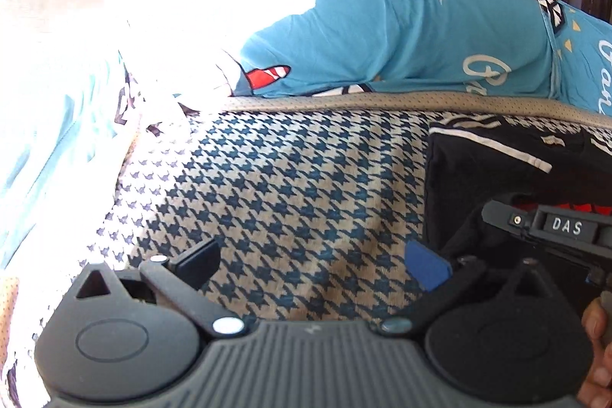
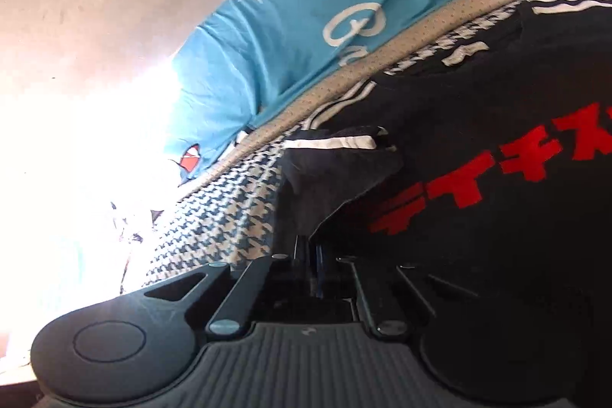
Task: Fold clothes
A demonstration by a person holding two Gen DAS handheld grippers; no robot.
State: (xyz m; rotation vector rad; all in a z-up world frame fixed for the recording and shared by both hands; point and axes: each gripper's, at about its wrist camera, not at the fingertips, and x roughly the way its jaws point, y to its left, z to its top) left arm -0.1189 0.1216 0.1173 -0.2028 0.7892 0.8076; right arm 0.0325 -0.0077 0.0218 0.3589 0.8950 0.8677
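Left gripper [image 1: 311, 264]: fingers spread wide, nothing between them, hovering low over the houndstooth cover [image 1: 290, 201]. Its blue pad [image 1: 427, 264] sits just beside the edge of the black shirt [image 1: 493, 171]. Right gripper [image 2: 315, 264]: fingers pressed together, pinching a fold of the black shirt [image 2: 478, 125], which lies on the houndstooth cover and bears red lettering [image 2: 497, 174] and white stripes. Blue sheet [image 1: 401, 33] lies behind the cover's tan edging.

A navy-and-cream houndstooth cover [image 1: 290, 186] lay between the left gripper's [image 1: 311, 260] fingers. Beyond them sat turquoise fabric [image 1: 382, 37] with white stars and lettering. Beside the right finger lay a black garment [image 2: 497, 125], white-striped, with red characters.
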